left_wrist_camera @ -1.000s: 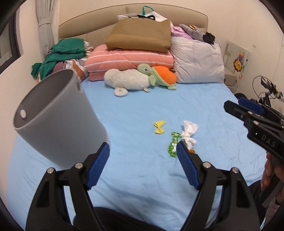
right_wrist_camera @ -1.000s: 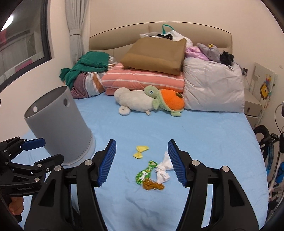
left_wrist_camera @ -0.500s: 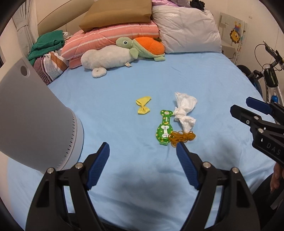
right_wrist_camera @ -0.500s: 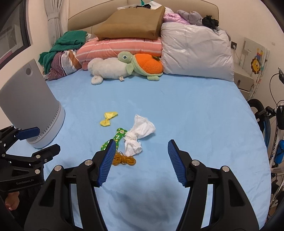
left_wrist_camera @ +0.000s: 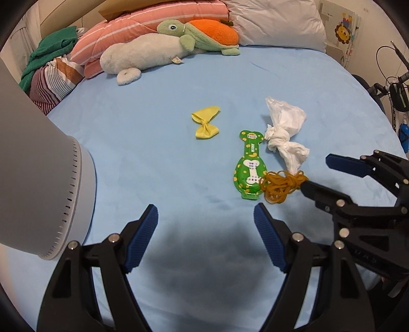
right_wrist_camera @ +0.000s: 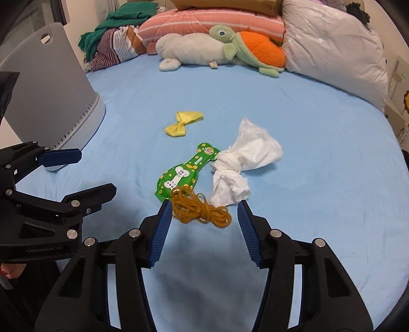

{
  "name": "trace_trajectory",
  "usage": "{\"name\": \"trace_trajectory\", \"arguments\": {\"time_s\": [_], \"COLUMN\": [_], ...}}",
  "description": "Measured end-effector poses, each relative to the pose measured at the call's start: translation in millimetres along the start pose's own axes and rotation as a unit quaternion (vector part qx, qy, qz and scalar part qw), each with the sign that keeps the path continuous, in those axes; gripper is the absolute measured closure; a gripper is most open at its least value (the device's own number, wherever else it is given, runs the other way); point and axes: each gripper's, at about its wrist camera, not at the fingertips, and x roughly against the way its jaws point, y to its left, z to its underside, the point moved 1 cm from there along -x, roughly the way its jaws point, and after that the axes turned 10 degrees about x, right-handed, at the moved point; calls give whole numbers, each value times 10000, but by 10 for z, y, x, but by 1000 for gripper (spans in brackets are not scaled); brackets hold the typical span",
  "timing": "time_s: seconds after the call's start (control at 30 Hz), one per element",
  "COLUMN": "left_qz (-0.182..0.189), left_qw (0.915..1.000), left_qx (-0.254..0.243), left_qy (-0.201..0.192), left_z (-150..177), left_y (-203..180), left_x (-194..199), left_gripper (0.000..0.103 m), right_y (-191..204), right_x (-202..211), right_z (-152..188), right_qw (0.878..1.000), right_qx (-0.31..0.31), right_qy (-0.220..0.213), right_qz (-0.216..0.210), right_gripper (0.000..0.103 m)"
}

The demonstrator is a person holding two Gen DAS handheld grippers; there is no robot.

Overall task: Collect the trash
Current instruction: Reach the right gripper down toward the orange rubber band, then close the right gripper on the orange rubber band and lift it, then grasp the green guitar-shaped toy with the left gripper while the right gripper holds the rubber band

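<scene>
Trash lies together on the blue bed sheet (left_wrist_camera: pixel 158 163): a bunch of brown rubber bands (right_wrist_camera: pixel 202 209), a green bone-print wrapper (right_wrist_camera: pixel 184 176), a knotted white tissue (right_wrist_camera: pixel 242 158) and a yellow twisted wrapper (right_wrist_camera: pixel 182 123). My right gripper (right_wrist_camera: pixel 203 205) hangs low over the bands with its jaws closing. The bands lie between its blue pads, which do not press on them. My left gripper (left_wrist_camera: pixel 205 212) is open over bare sheet, just left of the green wrapper (left_wrist_camera: pixel 249 166). A grey bin (left_wrist_camera: pixel 38 166) stands on the bed at the left.
A plush turtle (left_wrist_camera: pixel 202 33), a white plush (left_wrist_camera: pixel 138 53), pillows (left_wrist_camera: pixel 276 23) and a heap of clothes (left_wrist_camera: pixel 51 66) line the head of the bed. A bicycle (left_wrist_camera: pixel 393 86) stands past the bed's right edge.
Both grippers have come down towards the bed and closer to the trash. The right jaws have narrowed around the rubber bands. The left jaws keep the same width.
</scene>
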Motion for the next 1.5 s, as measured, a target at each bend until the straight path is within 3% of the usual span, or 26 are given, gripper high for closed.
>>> {"name": "trace_trajectory", "arguments": {"time_s": [0.37, 0.43, 0.5, 0.6, 0.87, 1.07, 1.5], "left_qz": [50, 57, 61, 65, 116, 209, 333], "left_qw": [9998, 9998, 9998, 9998, 9998, 9994, 9976], "left_qx": [55, 69, 72, 50, -95, -276, -83], "left_qy": [167, 185, 199, 201, 153, 82, 609], "left_z": [-6, -13, -12, -15, -66, -169, -282], "left_y": [59, 66, 62, 59, -38, -245, -412], "left_x": [-227, -248, -263, -274, -287, -372, -899], "left_gripper": [25, 25, 25, 25, 25, 25, 27], "right_y": [41, 32, 10, -80, -286, -449, -531], "right_x": [-501, -529, -533, -497, -247, -200, -245], "right_z": [-21, -31, -36, -45, -137, -130, -92], "right_qw": [9992, 9992, 9992, 9994, 9988, 9971, 9960], "right_qx": [97, 104, 97, -119, -436, -689, -874], "right_qy": [380, 379, 384, 316, -110, -164, -51], "right_qz": [-51, -31, 34, -70, 210, 276, 168], "right_gripper": [57, 61, 77, 84, 86, 86, 86]}}
